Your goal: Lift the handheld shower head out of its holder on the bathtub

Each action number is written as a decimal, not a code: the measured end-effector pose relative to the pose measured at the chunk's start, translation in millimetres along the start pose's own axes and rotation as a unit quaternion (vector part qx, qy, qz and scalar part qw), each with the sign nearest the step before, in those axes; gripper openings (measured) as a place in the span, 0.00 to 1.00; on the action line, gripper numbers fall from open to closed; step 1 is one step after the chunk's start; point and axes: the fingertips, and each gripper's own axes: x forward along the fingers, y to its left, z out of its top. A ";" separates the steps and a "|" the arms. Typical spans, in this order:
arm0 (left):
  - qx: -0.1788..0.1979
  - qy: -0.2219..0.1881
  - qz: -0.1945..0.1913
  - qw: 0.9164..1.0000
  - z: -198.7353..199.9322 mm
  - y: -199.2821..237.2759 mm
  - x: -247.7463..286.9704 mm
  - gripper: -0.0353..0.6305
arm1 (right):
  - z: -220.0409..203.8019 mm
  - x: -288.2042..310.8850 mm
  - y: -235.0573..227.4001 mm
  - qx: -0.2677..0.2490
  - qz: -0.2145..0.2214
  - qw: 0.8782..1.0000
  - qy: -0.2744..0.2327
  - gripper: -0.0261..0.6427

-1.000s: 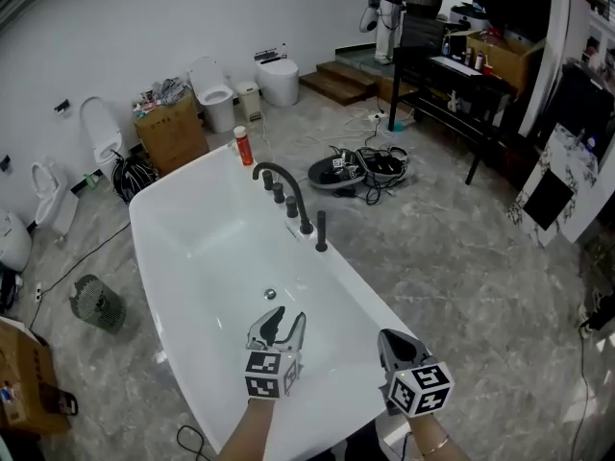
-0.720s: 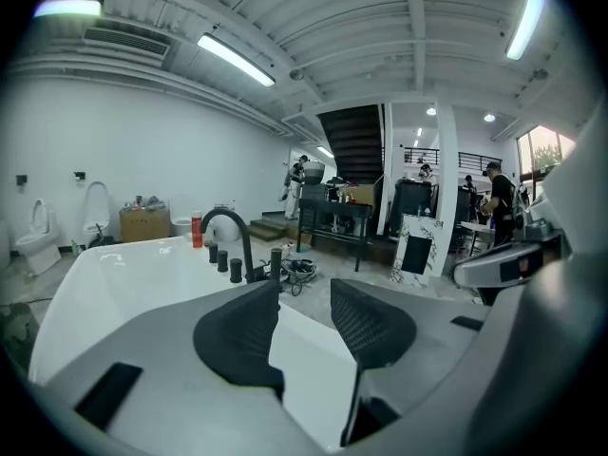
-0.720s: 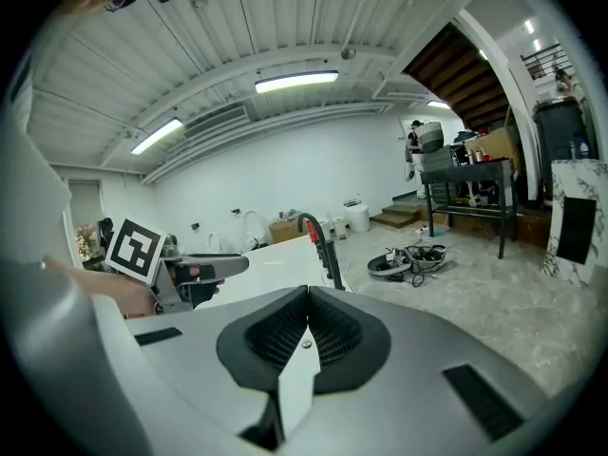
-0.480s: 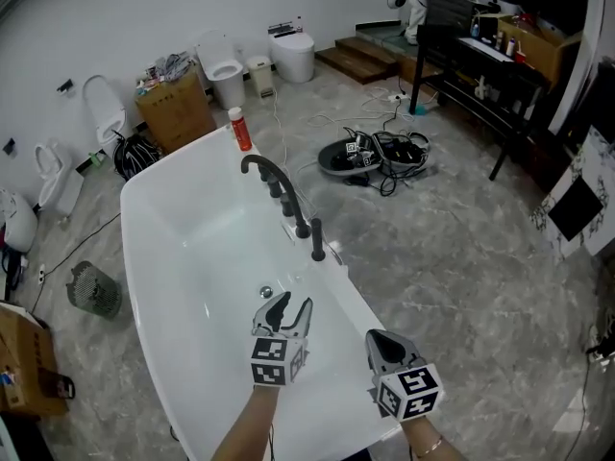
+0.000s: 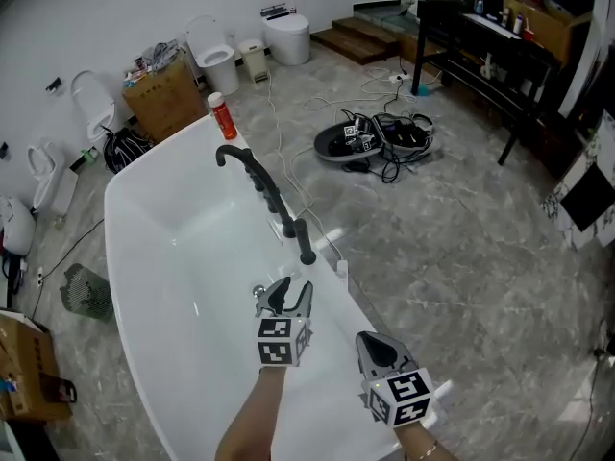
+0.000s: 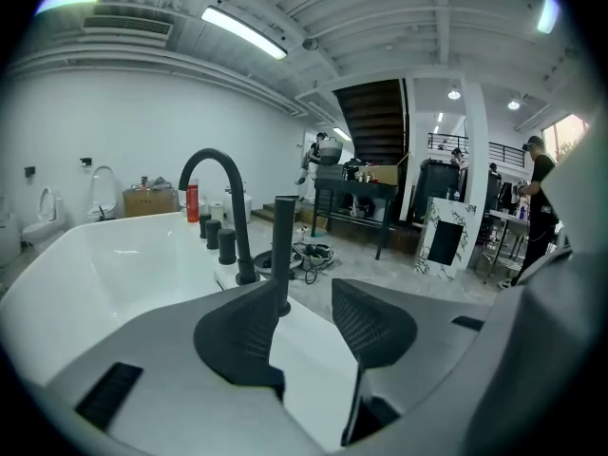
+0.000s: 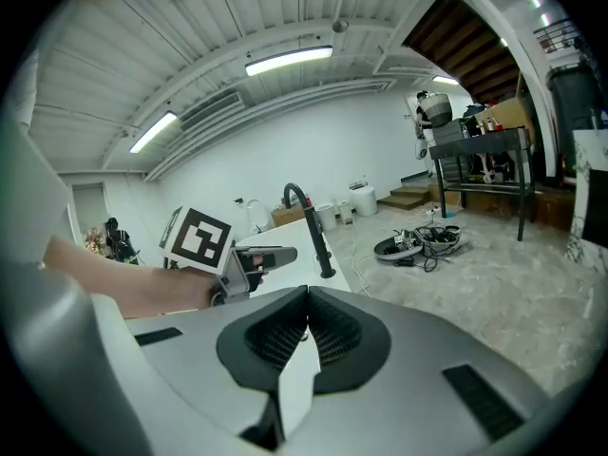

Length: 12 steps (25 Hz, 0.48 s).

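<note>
The handheld shower head (image 5: 306, 241) is a black upright rod in its holder on the right rim of the white bathtub (image 5: 144, 257), nearest of a row of black fittings behind the arched spout (image 5: 240, 161). My left gripper (image 5: 291, 292) hovers over the tub just short of it, jaws opening with nothing between them. In the left gripper view the shower head (image 6: 284, 245) rises just beyond the left finger, ahead of the left gripper (image 6: 302, 304). My right gripper (image 5: 375, 351) hangs over the rim nearer me, jaws shut and empty, as the right gripper (image 7: 306, 297) view confirms.
A red bottle (image 5: 222, 116) stands on the tub's far rim. Cables and a black tray (image 5: 370, 142) lie on the marble floor to the right. A cardboard box (image 5: 163, 99) and toilets (image 5: 283, 36) line the back wall; a black table (image 5: 480, 36) stands far right.
Both grippers have moved forward and down along the tub, closer to the black fittings. The left jaws stand a little wider than before.
</note>
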 end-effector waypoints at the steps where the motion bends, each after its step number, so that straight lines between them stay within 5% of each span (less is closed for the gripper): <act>1: 0.001 0.003 0.001 1.000 -4.2 0.7 13.0 0.34 | -3.3 6.1 -6.7 0.000 0.001 1.000 0.001 0.05; 12: -0.008 0.027 0.023 0.999 -44.4 27.4 117.8 0.35 | -39.7 51.8 -51.9 0.016 -0.008 1.000 0.013 0.05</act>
